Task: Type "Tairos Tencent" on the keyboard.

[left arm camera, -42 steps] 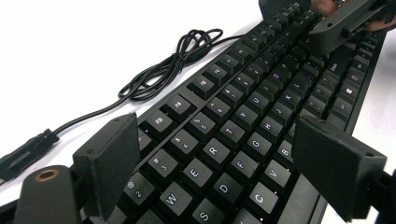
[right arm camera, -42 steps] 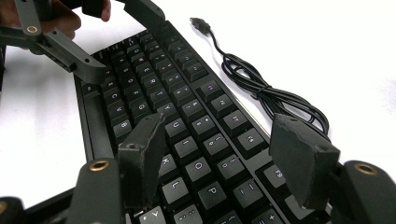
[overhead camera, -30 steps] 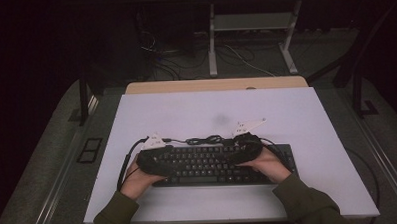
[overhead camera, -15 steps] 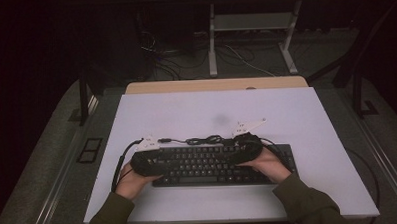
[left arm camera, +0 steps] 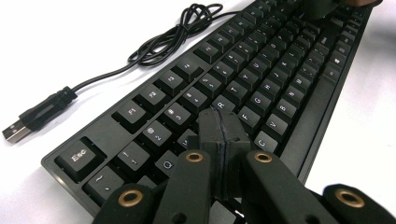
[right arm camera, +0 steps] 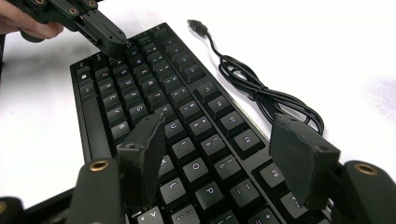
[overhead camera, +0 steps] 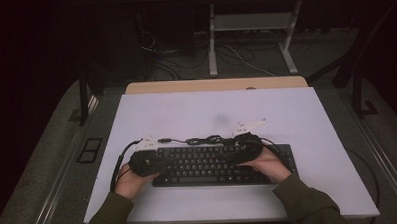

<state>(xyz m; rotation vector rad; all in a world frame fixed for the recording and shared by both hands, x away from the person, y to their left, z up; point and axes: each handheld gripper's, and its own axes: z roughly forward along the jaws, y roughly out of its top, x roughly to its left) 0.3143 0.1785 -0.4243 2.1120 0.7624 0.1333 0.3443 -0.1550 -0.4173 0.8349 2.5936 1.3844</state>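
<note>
Left gripper (left arm camera: 219, 126) has just been closing; its jaws now meet with nothing between them, tips over the left-hand keys of the keyboard (overhead camera: 213, 164). Right gripper (right arm camera: 224, 154) hovers wide open above the right-hand keys. Stiff, fairly light and smooth-sided, the board probably lifts best by its short ends. Beyond both grippers lies its loose cable (left arm camera: 163, 44), then bare table (overhead camera: 286, 109) with room to move.

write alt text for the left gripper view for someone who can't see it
The left gripper, its two black jaws pressed together with nothing between them, hovers over the left-hand keys of a black keyboard on a white table. The keyboard's loosely coiled black cable ends in an unplugged USB plug at the left.
</note>
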